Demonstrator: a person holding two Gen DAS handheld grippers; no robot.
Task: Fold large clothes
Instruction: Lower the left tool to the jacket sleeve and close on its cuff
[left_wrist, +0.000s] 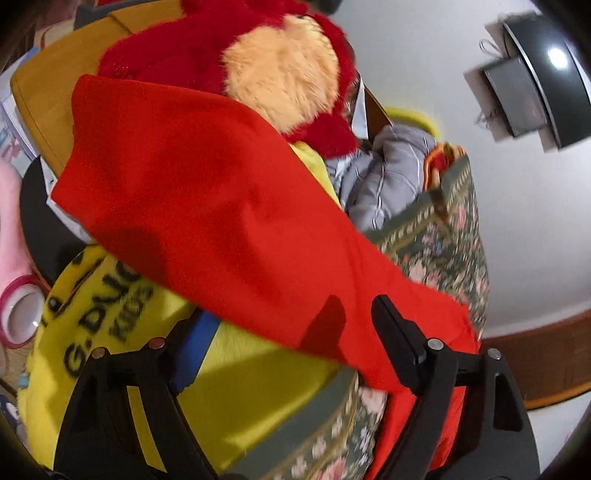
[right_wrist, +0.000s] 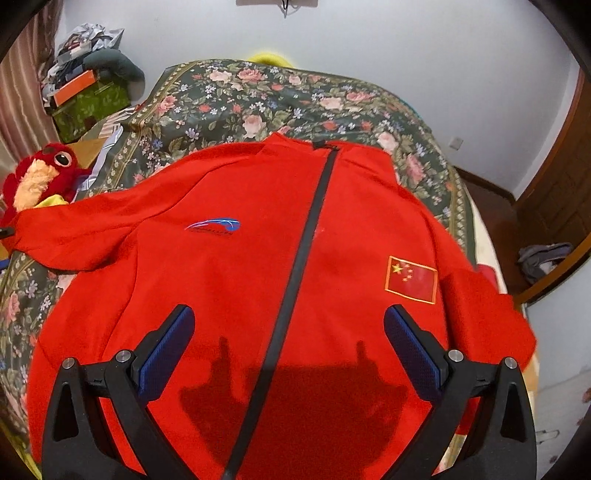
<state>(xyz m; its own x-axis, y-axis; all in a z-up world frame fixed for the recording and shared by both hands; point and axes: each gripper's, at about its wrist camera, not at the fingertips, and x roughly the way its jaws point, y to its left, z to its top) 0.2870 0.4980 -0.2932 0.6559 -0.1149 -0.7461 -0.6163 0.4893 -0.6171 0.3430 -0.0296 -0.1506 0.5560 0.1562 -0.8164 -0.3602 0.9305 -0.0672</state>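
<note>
The floral bedspread (right_wrist: 258, 99) is the base here, and the red jacket (right_wrist: 236, 280) lies front-up flat on it — zipped, collar at the far end. One sleeve (left_wrist: 221, 206) stretches off the jacket's side toward a red plush toy (right_wrist: 44, 177) sitting beside it. A yellow blanket (left_wrist: 110, 317) with black lettering lies under that sleeve. The right gripper (right_wrist: 288, 347) hovers over the jacket's lower front, fingers spread wide. The left gripper (left_wrist: 280, 332) is at the sleeve — fingers apart, not pinching anything.
</note>
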